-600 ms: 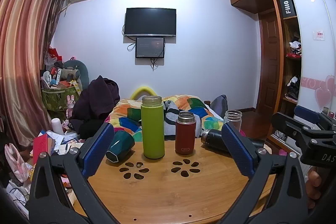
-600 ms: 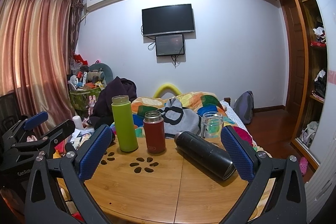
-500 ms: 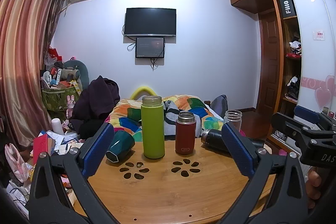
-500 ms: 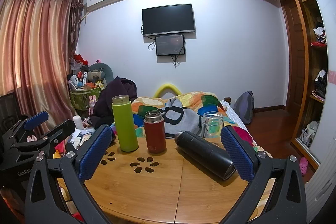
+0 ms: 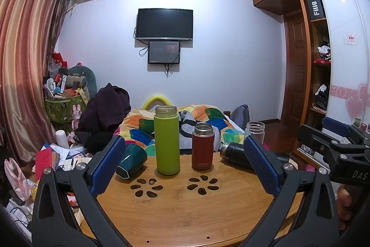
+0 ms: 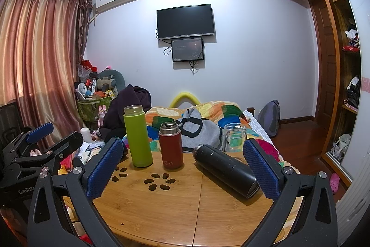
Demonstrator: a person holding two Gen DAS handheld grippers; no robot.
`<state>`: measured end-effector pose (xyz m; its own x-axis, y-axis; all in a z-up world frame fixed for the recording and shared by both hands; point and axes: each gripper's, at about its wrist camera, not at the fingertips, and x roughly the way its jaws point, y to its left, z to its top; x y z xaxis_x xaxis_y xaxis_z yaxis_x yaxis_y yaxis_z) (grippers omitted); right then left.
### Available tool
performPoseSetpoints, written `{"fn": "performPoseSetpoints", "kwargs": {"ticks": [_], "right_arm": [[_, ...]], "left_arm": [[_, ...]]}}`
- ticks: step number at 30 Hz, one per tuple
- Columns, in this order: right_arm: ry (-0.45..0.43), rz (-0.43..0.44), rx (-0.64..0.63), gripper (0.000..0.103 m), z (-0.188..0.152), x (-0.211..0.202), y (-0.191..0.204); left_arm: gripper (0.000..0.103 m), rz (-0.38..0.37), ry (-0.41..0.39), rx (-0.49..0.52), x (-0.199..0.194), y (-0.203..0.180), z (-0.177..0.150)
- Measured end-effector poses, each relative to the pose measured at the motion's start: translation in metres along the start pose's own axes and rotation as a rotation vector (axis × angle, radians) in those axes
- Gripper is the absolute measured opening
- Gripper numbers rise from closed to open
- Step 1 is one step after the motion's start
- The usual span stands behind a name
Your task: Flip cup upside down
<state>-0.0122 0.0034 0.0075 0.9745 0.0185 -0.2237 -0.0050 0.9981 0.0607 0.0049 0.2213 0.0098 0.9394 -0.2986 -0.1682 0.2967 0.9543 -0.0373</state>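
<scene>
Bamboo table (image 5: pixel 185 212) holds cups untouched: green (image 5: pixel 167 140), red (image 5: pixel 202 146) and glass (image 6: pixel 233 137) stand upright; both tongs, left (image 5: pixel 185 168) and right (image 6: pixel 182 170), gape wide, empty; flipping not begun

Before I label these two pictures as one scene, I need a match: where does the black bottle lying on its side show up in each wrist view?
Left wrist view: the black bottle lies at right of centre, partly hidden behind the left gripper's right finger.
Right wrist view: the black bottle lies diagonally at centre-right on the table, fully visible.
Shared landmark: the red flask stands upright just left of it in both.
</scene>
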Motion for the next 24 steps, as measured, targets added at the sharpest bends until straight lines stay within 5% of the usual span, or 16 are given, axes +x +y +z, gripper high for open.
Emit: {"fn": "performPoseSetpoints", "kwargs": {"ticks": [24], "right_arm": [[0.021,0.001,0.005,0.103,-0.002,0.005,0.007]], "left_arm": [[0.103,-0.021,0.041,-0.012,0.015,0.006,-0.001]]}}
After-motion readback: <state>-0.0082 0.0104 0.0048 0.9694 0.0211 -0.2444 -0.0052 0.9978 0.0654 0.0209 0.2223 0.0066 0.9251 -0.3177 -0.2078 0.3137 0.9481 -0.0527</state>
